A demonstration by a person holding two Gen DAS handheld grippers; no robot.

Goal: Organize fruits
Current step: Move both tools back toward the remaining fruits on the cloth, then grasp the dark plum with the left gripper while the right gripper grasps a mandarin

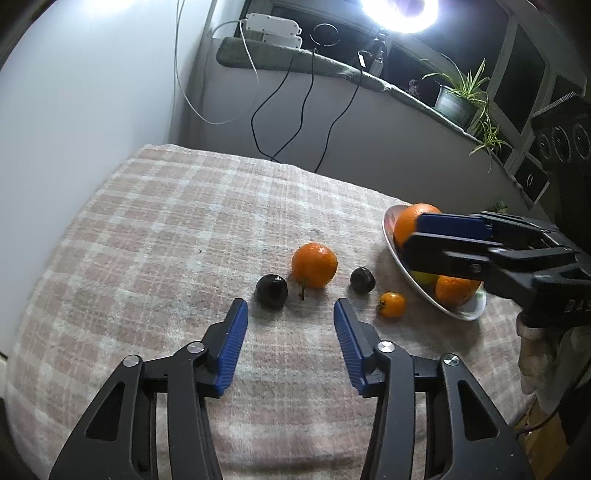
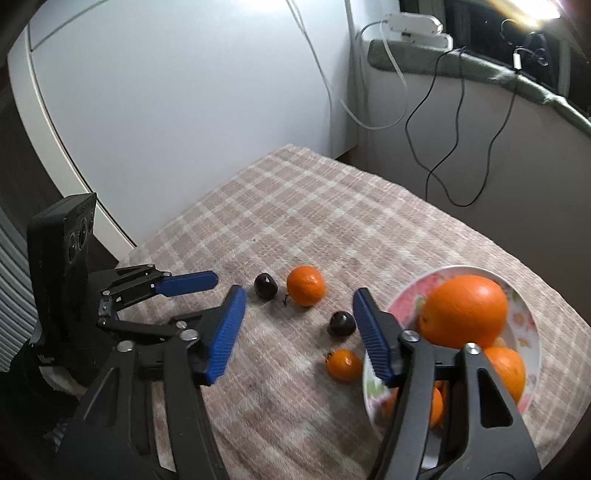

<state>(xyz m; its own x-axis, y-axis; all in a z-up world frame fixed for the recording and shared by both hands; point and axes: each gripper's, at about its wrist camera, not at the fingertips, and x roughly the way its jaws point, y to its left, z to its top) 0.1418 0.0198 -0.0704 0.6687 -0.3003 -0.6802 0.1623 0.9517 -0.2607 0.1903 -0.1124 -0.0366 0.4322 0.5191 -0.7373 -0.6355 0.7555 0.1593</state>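
Checked cloth is bearing four loose fruits; your left gripper and right gripper are hovering parted, empty, beside the plate, seemingly holding oranges.

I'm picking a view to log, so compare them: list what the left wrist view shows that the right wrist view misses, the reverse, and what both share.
Only the left wrist view: a potted plant on the sill and a ring light.

Only the right wrist view: the plate's floral inner face and the white cabinet door.

Both: the loose orange, two dark fruits, the small orange fruit, the checked cloth, and both open, empty grippers, left and right.
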